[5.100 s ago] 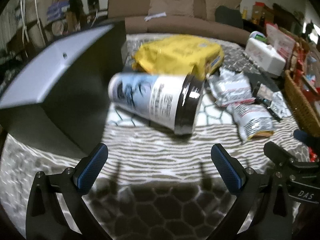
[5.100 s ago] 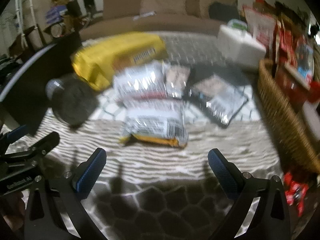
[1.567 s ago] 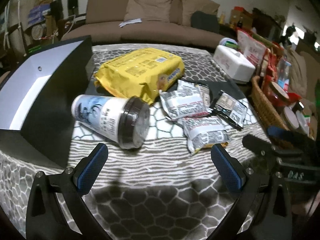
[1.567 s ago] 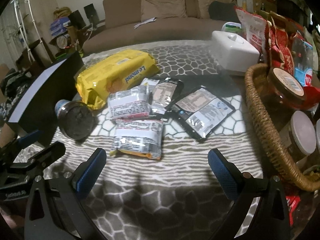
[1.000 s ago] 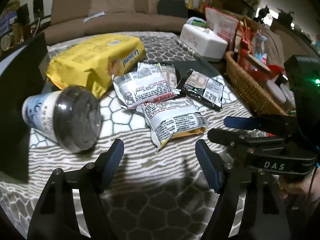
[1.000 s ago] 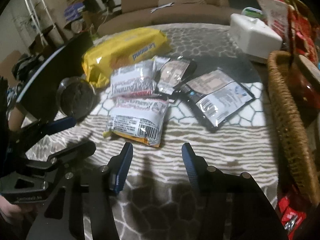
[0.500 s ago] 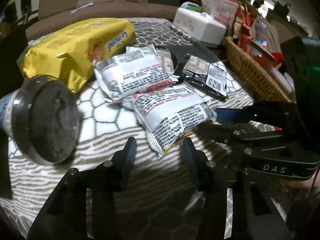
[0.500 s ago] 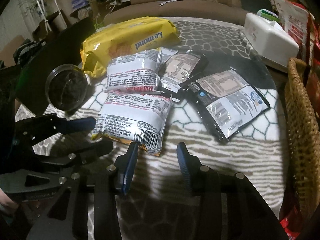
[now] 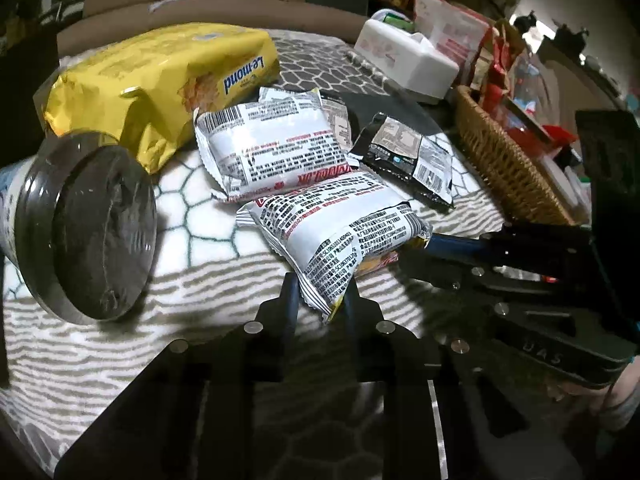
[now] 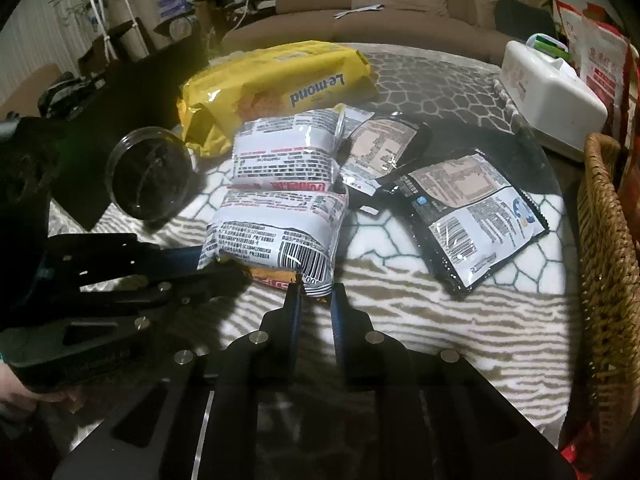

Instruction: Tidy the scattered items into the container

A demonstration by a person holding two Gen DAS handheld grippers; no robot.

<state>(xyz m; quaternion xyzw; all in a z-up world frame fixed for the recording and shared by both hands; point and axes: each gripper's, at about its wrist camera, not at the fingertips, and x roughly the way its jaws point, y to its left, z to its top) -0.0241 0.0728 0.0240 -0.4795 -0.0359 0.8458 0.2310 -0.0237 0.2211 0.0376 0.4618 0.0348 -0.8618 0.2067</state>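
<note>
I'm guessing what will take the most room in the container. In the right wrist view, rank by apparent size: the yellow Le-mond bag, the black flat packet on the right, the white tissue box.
1. yellow Le-mond bag
2. black flat packet
3. white tissue box

The last two look close; the box sits farther from the camera and near the fisheye edge, so their order is unsure.

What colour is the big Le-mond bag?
Yellow bag with blue lettering, clearest in the right wrist view.
</note>
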